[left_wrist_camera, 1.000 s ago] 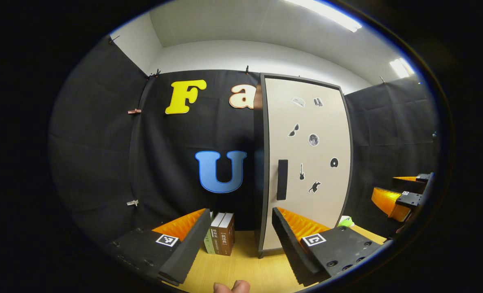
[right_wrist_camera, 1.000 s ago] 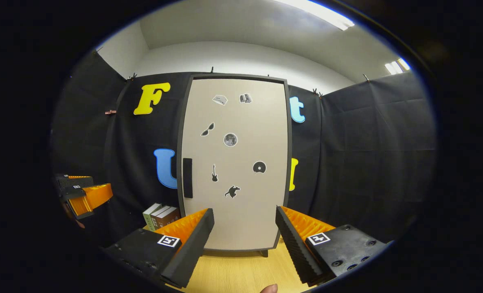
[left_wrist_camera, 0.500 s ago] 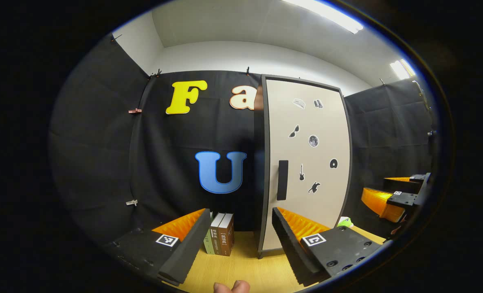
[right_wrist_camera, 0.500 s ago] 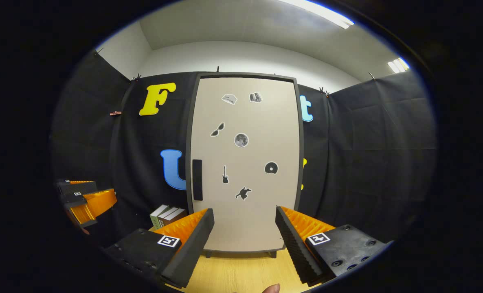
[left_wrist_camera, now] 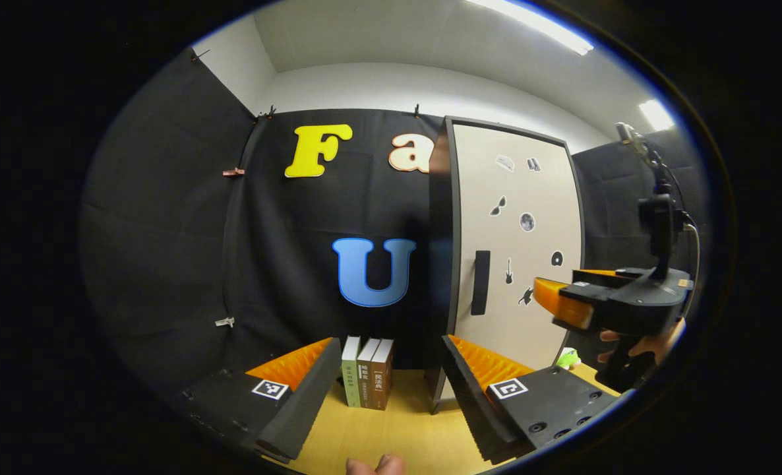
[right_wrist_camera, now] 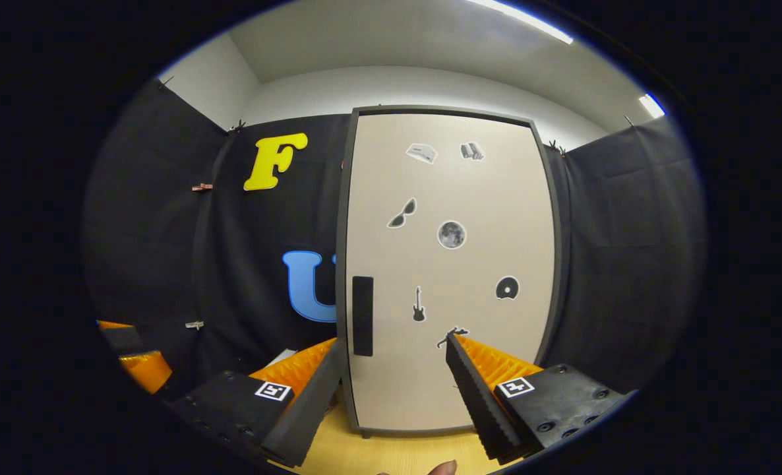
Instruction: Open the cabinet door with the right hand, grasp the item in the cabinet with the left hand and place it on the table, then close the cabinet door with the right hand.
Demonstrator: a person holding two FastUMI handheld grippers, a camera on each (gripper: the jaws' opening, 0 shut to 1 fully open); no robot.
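Looking along my left claw, I see its fingers spread wide above the pale wooden bench, gripping nothing. Three upright books stand just beyond, lower centre of the frame. My right claw is also wide and empty, low in its own view; in the left gripper view it sits at right, near the tall beige cabinet door with small black stickers. That door is closed, its black vertical handle left of centre.
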